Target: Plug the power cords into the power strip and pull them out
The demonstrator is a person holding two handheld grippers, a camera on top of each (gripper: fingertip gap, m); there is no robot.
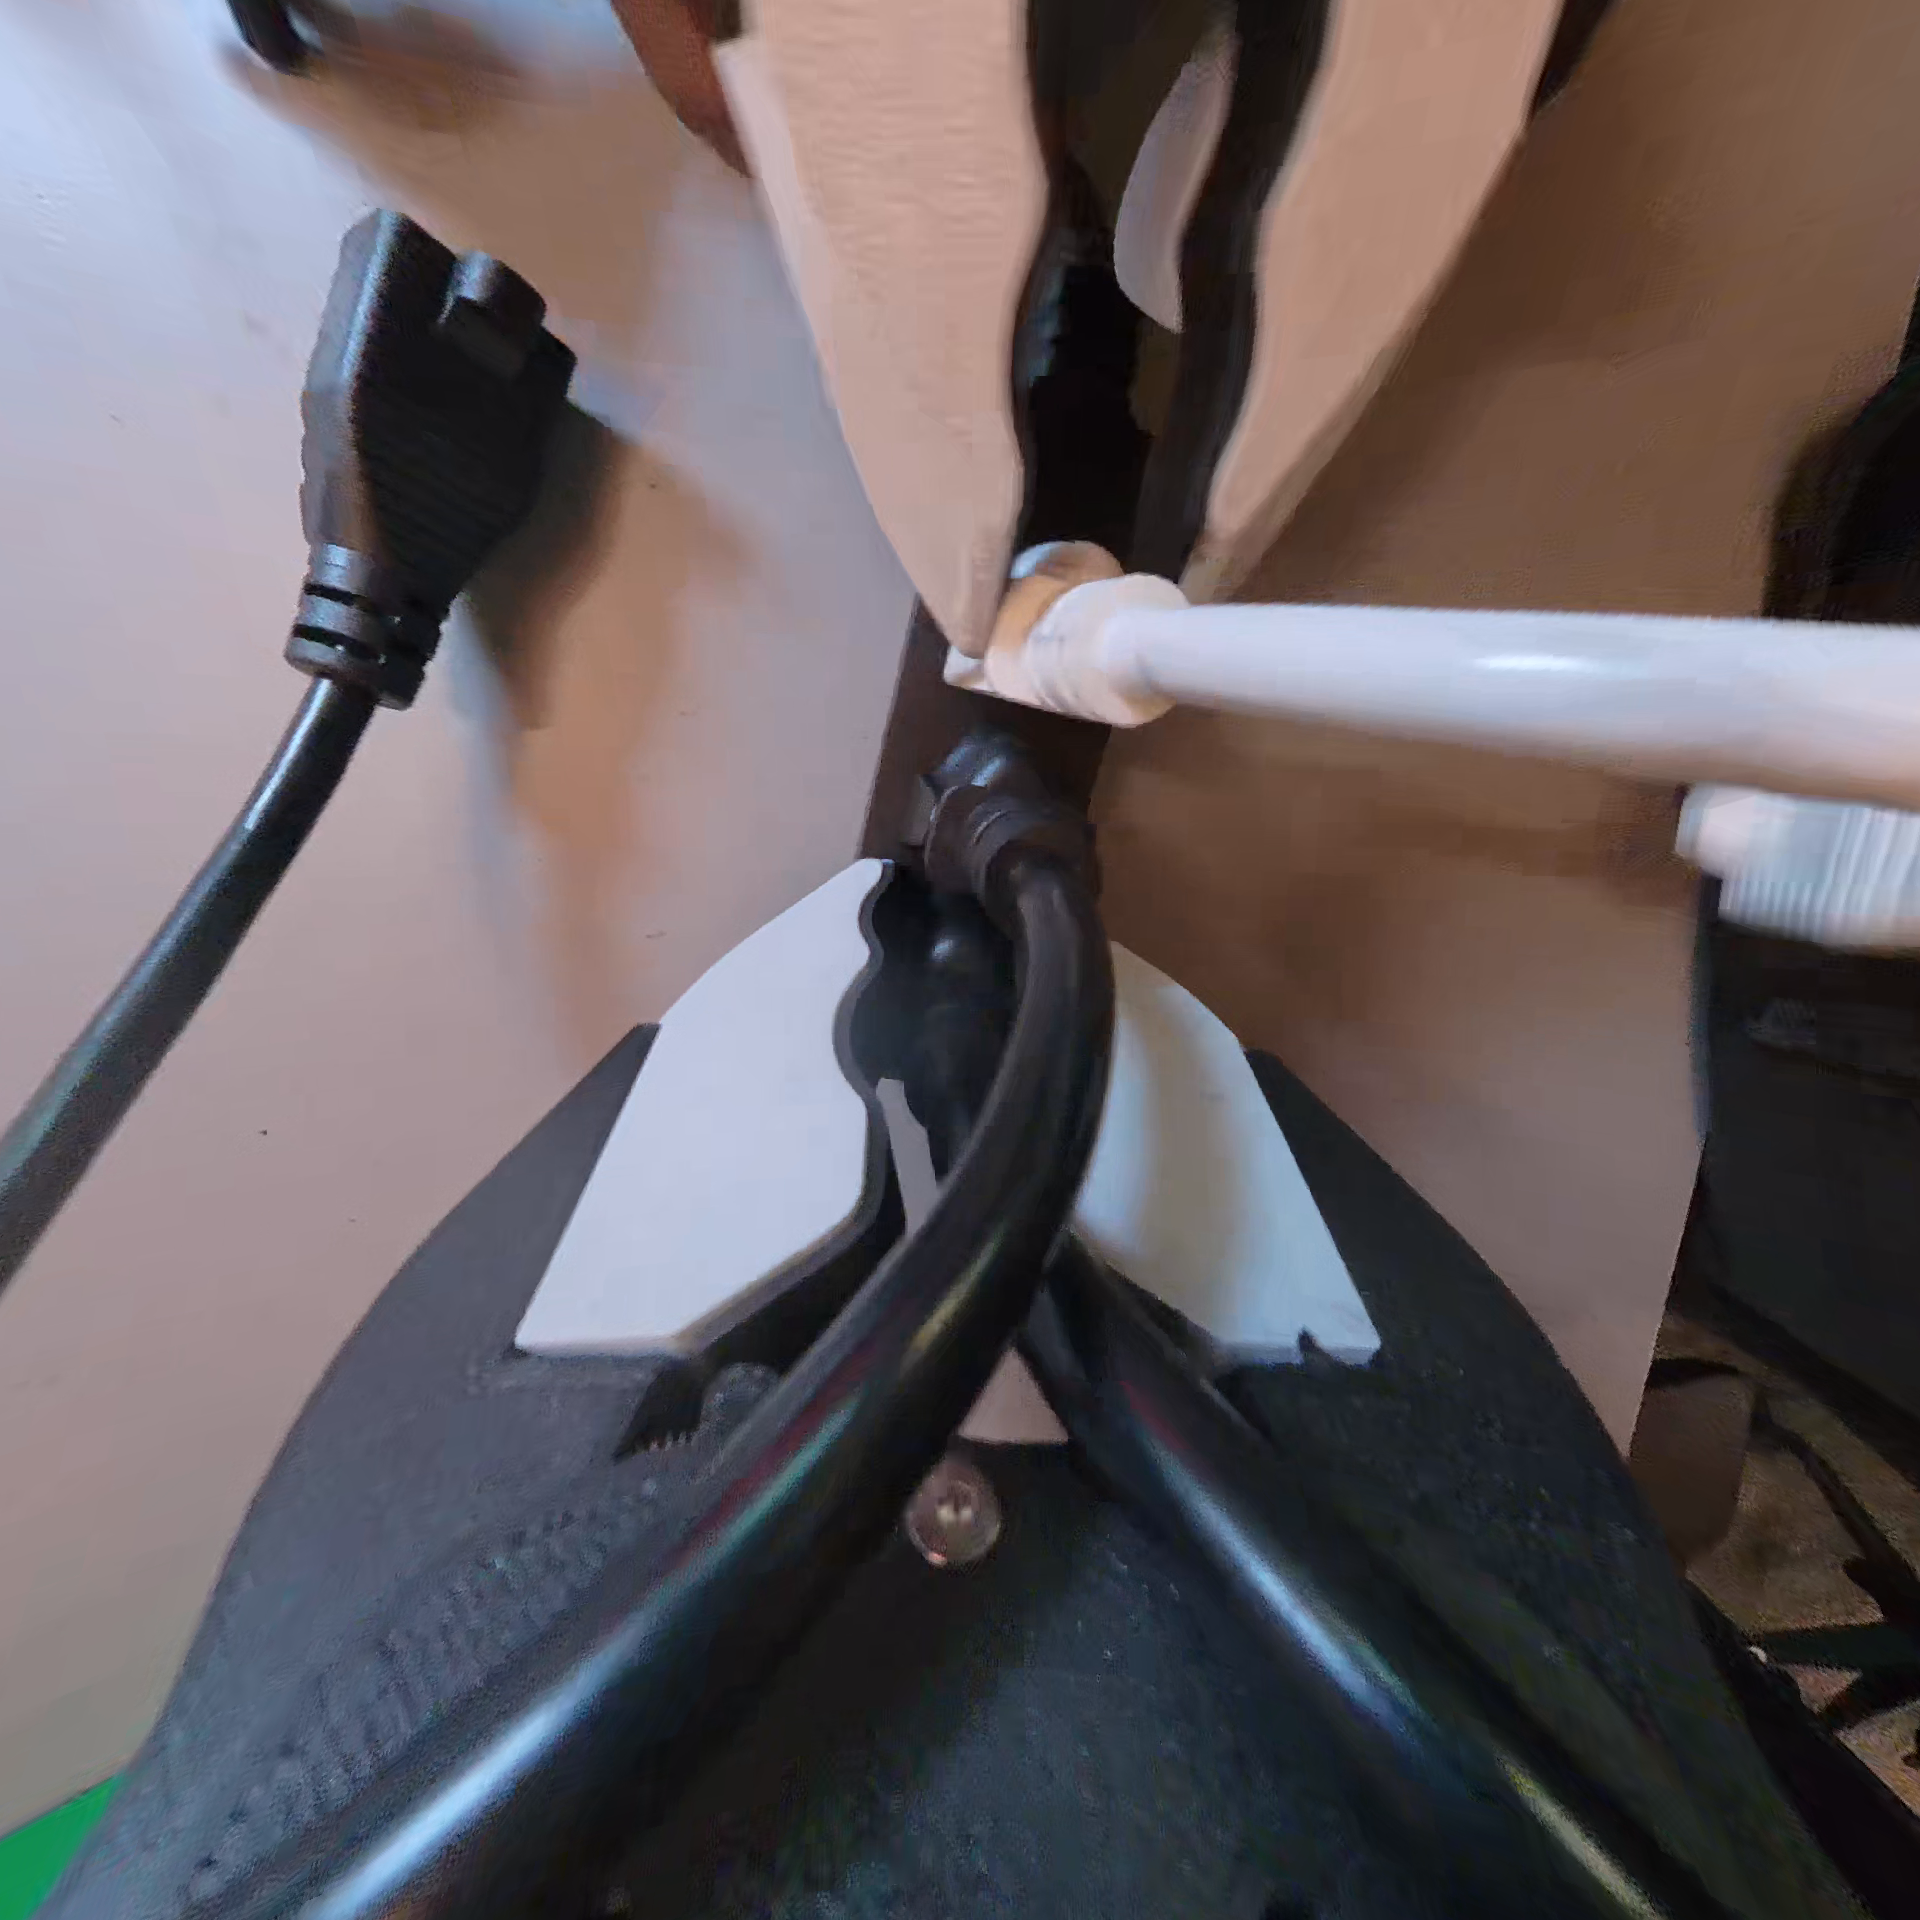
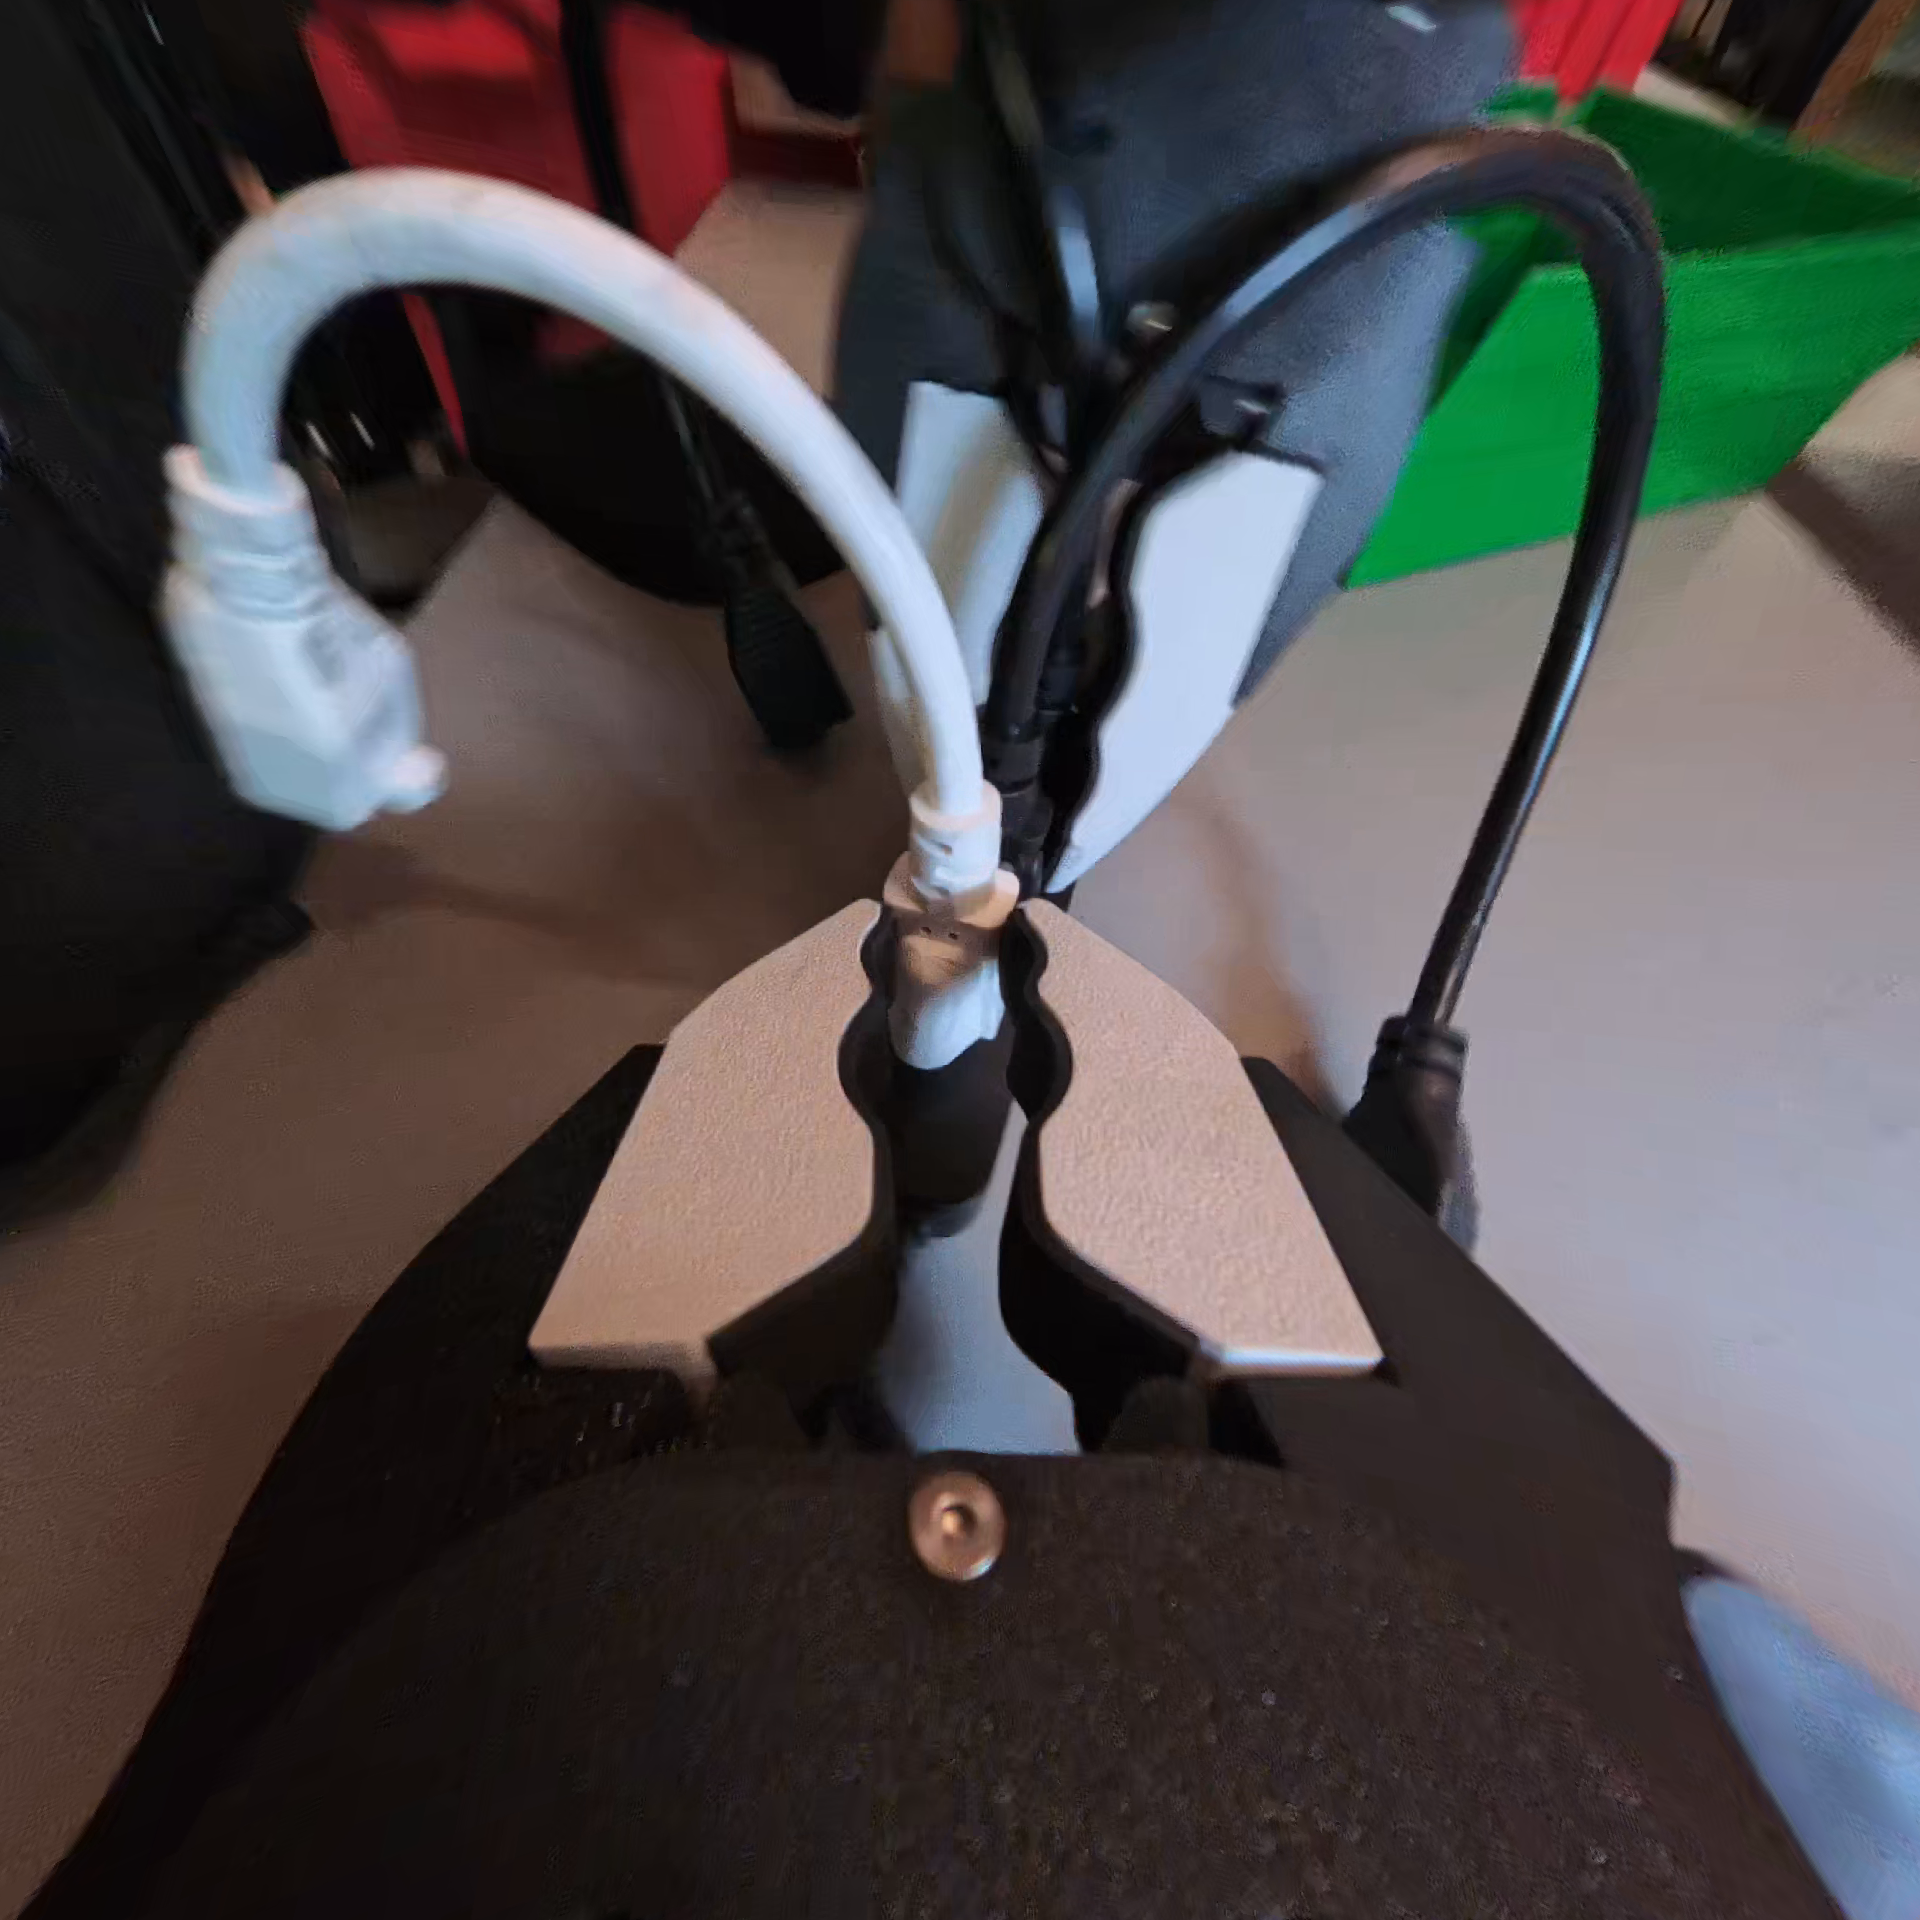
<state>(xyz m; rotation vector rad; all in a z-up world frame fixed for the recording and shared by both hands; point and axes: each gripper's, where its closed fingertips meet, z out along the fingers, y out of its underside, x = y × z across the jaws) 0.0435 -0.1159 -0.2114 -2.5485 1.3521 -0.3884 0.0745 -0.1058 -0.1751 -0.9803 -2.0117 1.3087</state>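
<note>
Each wrist view looks forward along its own fingers at very close range, facing the other; both share the white cord [image 1: 1455, 675] and black cord [image 2: 1538, 520] above the table [image 2: 1558, 831].

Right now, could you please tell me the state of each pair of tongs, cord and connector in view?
Left tongs: shut on the black cord's near end.
Right tongs: shut on the white cord's near end.
Black cord: held, looping back.
Black connector: unplugged, loose.
White cord: held, arched upward.
White connector: unplugged, hanging free.
</note>
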